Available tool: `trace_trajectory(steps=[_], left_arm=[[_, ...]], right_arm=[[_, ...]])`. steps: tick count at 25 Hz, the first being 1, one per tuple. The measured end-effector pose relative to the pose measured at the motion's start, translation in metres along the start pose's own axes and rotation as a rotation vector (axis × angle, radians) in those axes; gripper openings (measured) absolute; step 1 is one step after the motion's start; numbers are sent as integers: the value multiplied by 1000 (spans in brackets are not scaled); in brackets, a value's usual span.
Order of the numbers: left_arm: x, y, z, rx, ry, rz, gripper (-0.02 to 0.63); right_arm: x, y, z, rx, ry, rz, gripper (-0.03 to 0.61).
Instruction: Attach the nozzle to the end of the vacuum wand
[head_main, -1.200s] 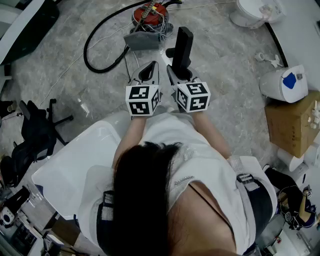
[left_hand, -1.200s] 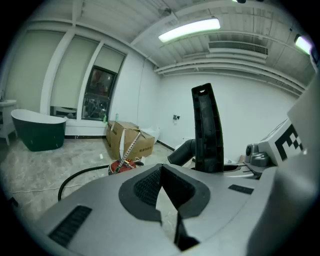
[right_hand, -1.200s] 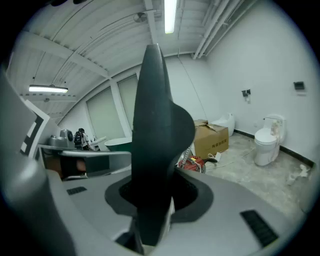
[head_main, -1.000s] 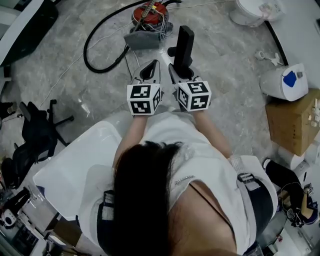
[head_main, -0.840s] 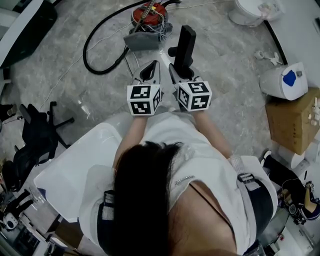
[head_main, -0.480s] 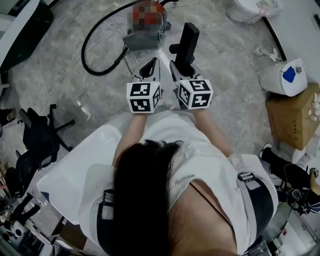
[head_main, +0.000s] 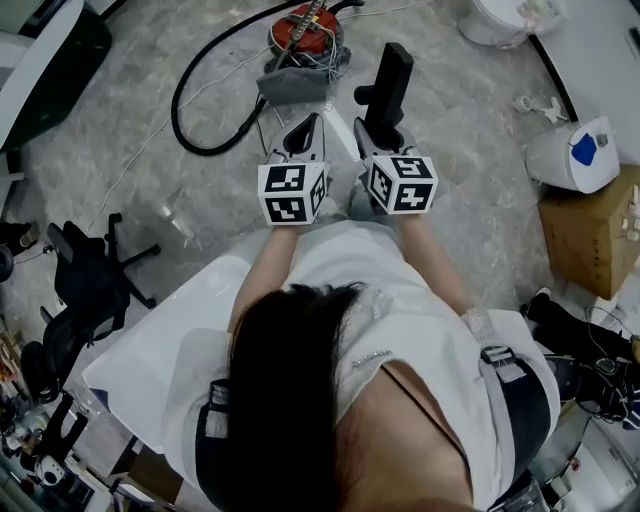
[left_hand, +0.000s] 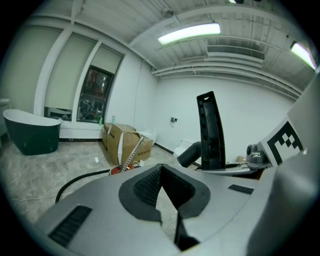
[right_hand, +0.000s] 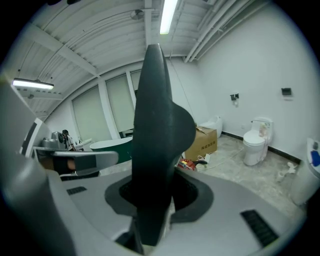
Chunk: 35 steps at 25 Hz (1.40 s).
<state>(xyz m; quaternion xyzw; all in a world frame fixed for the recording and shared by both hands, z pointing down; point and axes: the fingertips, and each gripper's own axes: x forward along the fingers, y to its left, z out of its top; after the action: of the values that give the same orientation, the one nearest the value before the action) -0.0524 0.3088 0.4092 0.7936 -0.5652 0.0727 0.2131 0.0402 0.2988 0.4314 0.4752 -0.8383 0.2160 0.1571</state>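
1. Right gripper (head_main: 383, 140): jaws clamped on the black nozzle (head_main: 390, 82), whose long axis runs on past the fingertips.
2. Left gripper (head_main: 306, 128): jaws pressed together, empty, just beside the right.
3. Vacuum wand (head_main: 309, 14): apparently the metal tube across the red canister (head_main: 300, 30), straight ahead of the left gripper and well apart from both.
4. Black hose (head_main: 200, 100): coiled on the floor to the left, not in the way.

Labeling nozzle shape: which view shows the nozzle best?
Left gripper view: the nozzle stands nearly whole against the white wall. Right gripper view: dark close-up between the jaws. Head view: small, from above.
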Motion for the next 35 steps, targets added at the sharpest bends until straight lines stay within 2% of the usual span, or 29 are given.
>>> trace_trajectory(steps=[5,15,21,26,35], left_arm=[[2,8,4,-8,-9,10,2],[32,13,0,-21,25,41,2],[66,6,10,-11,49,55,2],[96,4,28,-3,37,62,2],[140,7,45,-11,52,116,2]], right_arm=[[4,-1,6,-13,-14,-23,124],[25,-21,11,34,-5,16,124],[42,-49,23,39,-7,23,124],[61,-70,42,36,1,49,124],[92,-99,66,18,30,107,124]])
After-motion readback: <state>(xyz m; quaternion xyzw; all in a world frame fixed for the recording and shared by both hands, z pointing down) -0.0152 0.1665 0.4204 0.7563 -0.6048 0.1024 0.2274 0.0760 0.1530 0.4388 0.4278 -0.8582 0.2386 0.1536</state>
